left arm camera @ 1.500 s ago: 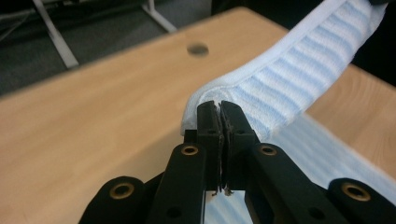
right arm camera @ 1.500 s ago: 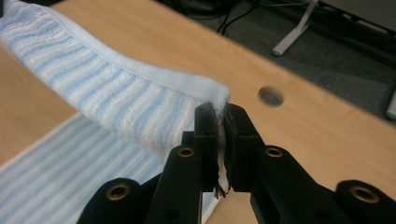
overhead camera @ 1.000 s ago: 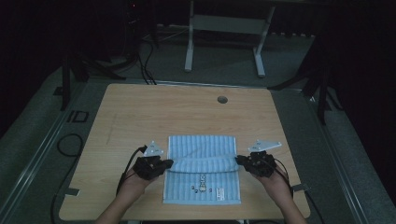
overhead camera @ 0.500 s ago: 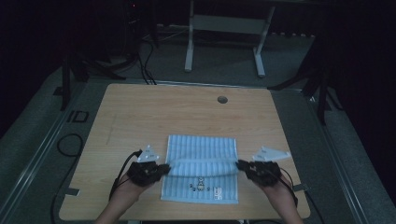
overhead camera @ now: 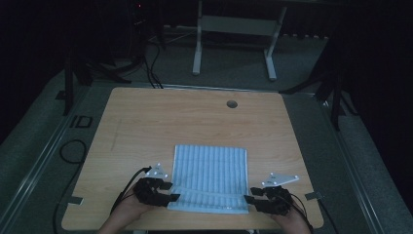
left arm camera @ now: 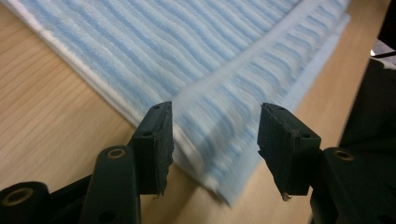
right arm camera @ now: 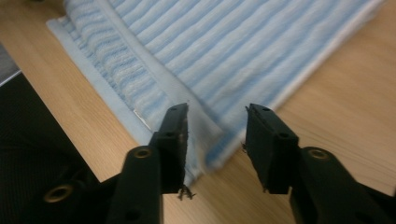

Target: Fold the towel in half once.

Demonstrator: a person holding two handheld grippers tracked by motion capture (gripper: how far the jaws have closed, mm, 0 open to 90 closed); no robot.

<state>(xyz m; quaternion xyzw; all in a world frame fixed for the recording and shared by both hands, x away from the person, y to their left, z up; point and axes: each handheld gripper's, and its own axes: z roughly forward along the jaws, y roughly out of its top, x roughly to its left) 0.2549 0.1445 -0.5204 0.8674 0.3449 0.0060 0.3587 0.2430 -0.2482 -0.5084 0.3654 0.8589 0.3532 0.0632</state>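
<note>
**Towel folded over at the near edge, both jaws now spread**

Compared with one second ago, the two grippers are seen nearer to the person's edge of the worktop [overhead camera: 146, 122], and the near part of the striped towel [overhead camera: 210, 168] has been brought over onto itself, so that the white label side is no longer shown. The left gripper [overhead camera: 165, 191] is placed at the near left corner of the towel, with its jaws spread on both sides of the folded hem; nothing is pinched. The right gripper [overhead camera: 253, 201] is placed at the near right corner, jaws spread in the same way. The towel lies flat near the front edge. Behind it, much bare wood is left up to a round hole [overhead camera: 232, 104] near the far edge.
</note>
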